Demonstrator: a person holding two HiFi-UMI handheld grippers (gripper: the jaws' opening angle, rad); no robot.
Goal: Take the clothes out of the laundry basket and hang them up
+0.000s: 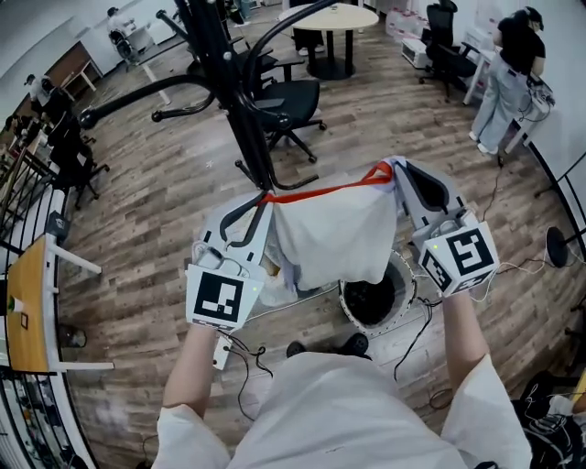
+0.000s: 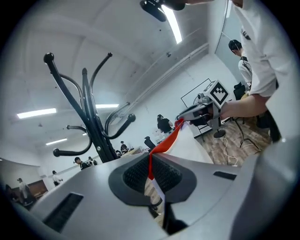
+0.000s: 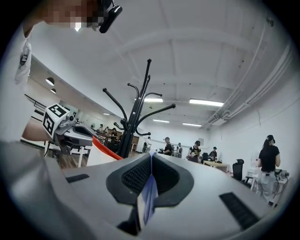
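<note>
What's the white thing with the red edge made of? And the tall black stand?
The white garment looks like soft, thin fabric: it sags and folds where it hangs. The black stand looks like painted metal, smooth with a slight sheen, though I can't be sure.

wood floor (image 1: 165, 183) | round table (image 1: 334, 16) | office chair (image 1: 288, 103) | ceiling strip lights (image 3: 206, 102)

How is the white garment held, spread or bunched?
Spread: the white garment hangs with its red edge taut between the left hand-held gripper and right hand-held gripper.
</note>
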